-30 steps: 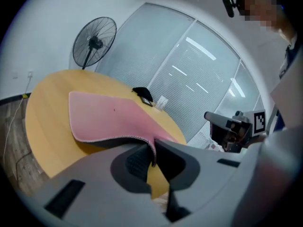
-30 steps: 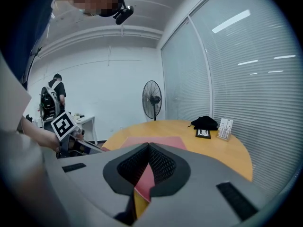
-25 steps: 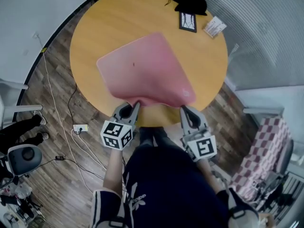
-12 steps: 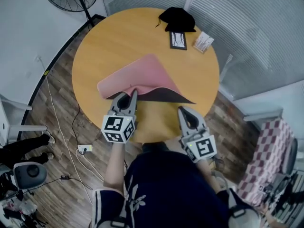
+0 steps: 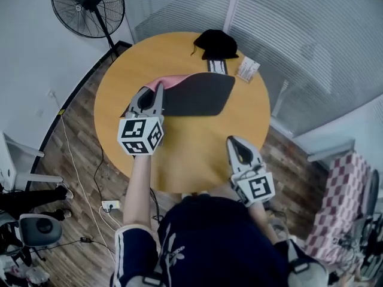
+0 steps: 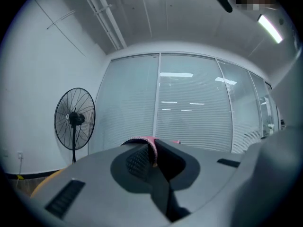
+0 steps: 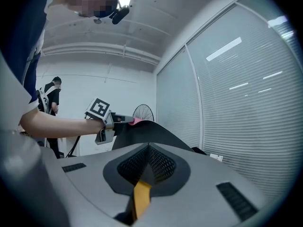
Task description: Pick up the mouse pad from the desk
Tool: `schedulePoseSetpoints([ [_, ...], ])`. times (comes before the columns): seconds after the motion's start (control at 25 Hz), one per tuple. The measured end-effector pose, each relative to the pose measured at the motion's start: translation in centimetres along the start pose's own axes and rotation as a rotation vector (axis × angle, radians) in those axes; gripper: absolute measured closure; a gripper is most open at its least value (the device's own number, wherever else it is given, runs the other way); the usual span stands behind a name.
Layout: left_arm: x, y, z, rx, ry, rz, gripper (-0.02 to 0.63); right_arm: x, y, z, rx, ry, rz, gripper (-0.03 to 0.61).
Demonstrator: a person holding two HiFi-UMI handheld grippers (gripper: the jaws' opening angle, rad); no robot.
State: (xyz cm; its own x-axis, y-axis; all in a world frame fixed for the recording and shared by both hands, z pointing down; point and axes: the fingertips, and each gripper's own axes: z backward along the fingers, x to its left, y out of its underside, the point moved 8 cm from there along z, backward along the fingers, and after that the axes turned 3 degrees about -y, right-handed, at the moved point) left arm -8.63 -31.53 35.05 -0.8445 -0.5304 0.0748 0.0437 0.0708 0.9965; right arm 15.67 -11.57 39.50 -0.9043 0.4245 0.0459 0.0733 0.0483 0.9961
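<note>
The mouse pad (image 5: 197, 94) is pink on top and black underneath. It hangs lifted over the round wooden desk (image 5: 179, 154), its black underside facing me. My left gripper (image 5: 157, 90) is shut on the pad's pink edge (image 6: 150, 143), raised above the desk's left side. In the right gripper view the left gripper (image 7: 111, 122) holds the dark sheet (image 7: 142, 131) up. My right gripper (image 5: 234, 141) hovers over the desk's near right edge, apart from the pad, its jaws together with nothing between them (image 7: 149, 148).
At the desk's far edge lie a black cloth (image 5: 216, 42), a small dark framed item (image 5: 218, 66) and a white card (image 5: 247, 69). A standing fan (image 5: 88, 5) is at the far left. A power strip (image 5: 109, 205) and cables lie on the floor.
My left gripper has risen and moved away from me with the pad, peeling it off the desk so its black underside shows. The right gripper rose slightly and is clear of the pad.
</note>
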Motion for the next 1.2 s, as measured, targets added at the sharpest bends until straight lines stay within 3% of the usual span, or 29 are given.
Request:
schedulePoseSetpoints([
  [0.52,2.4,-9.9,-2.2,-0.137,-0.048,-0.115,0.594,-1.5,-1.6,0.6,-0.055,0.045,0.026,0.575],
  [0.84,2.2,-13.7,3.4,-0.231,-0.075,-0.146,0.594,-2.2,-3.7,-0.9,-0.094,0.035,-0.018,0.575],
  [1.2,0.3,-15.7,11.0,-0.242,-0.159,-0.251,0.594,-2.9,-7.2,-3.5,-0.171,-0.039,0.009,0.575],
])
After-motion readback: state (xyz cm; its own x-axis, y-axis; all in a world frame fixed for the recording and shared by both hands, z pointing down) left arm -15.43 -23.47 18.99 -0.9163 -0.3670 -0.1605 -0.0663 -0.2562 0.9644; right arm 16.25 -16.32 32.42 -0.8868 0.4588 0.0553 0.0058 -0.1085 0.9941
